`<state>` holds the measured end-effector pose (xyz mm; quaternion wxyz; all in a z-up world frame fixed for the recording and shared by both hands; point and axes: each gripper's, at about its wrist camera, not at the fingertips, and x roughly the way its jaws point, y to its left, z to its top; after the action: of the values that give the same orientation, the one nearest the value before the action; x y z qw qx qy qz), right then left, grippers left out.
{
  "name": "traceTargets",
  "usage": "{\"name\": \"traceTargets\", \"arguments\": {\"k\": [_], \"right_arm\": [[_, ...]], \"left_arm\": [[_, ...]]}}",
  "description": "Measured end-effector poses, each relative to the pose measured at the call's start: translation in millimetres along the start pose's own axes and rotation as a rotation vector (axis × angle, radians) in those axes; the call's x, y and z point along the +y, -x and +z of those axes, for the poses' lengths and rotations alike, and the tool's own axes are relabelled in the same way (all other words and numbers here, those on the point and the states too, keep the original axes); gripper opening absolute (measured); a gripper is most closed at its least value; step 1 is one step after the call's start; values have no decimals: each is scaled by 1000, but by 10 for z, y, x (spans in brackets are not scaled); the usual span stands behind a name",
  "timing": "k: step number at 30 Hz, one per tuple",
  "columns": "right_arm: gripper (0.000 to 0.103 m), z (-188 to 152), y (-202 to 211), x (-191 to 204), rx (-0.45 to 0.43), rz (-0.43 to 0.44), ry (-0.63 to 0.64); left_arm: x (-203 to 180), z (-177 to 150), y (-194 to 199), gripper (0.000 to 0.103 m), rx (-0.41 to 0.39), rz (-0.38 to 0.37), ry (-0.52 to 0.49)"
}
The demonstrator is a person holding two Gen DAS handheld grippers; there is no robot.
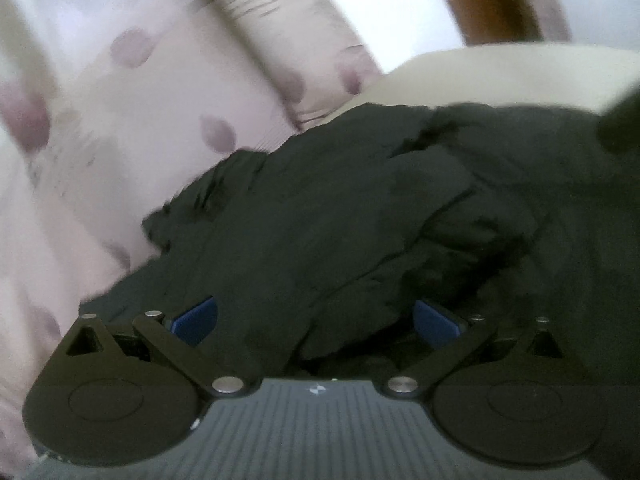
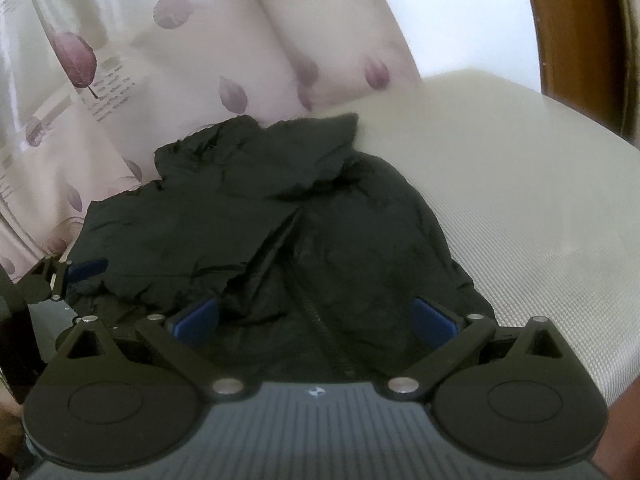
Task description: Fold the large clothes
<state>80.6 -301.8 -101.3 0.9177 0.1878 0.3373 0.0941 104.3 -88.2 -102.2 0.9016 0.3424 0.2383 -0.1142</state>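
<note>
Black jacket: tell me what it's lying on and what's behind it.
The black jacket lies on a cream mattress; behind it hangs a curtain with purple leaves. The surface directly beneath the jacket is covered, so unseen.

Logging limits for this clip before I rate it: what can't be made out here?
- Black jacket, right wrist view: near hem hidden by the right gripper body.
- Same jacket, left wrist view: blurred, right part cut by the edge; sleeves indistinguishable.
- Left gripper: whether cloth lies between its fingers is unclear.
- Curtain print: too small to read.
</note>
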Motion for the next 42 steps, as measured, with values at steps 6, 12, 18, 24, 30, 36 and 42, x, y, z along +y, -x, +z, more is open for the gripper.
{"name": "traceTargets", "arguments": {"k": [6,12,18,24,30,36,42], "right_arm": [[103,-2,-26,-60,14,-8,-23],[103,-12,-22,-87,27,-14,-39],[103,-31,-26,-91,32,-26,-48],[103,-41,-36,-89,48,-25,-54],[103,-43,25,-115,42,-48,-63],[103,76,87,-22,20,-68,4],[103,223,19,206,7,-49,112]], "left_arm": [[-141,13,-98,68,-40,-10,-98],[-294,9,-70,88,-81,-18,-198],[-265,35,-110,99,-113,-66,-221],[-220,143,-302,37,-70,-200,-214],[343,185,-261,13,-87,-211,137],[1685,-92,401,13,-128,31,612],[2831,-911,998,13,-17,415,842]]}}
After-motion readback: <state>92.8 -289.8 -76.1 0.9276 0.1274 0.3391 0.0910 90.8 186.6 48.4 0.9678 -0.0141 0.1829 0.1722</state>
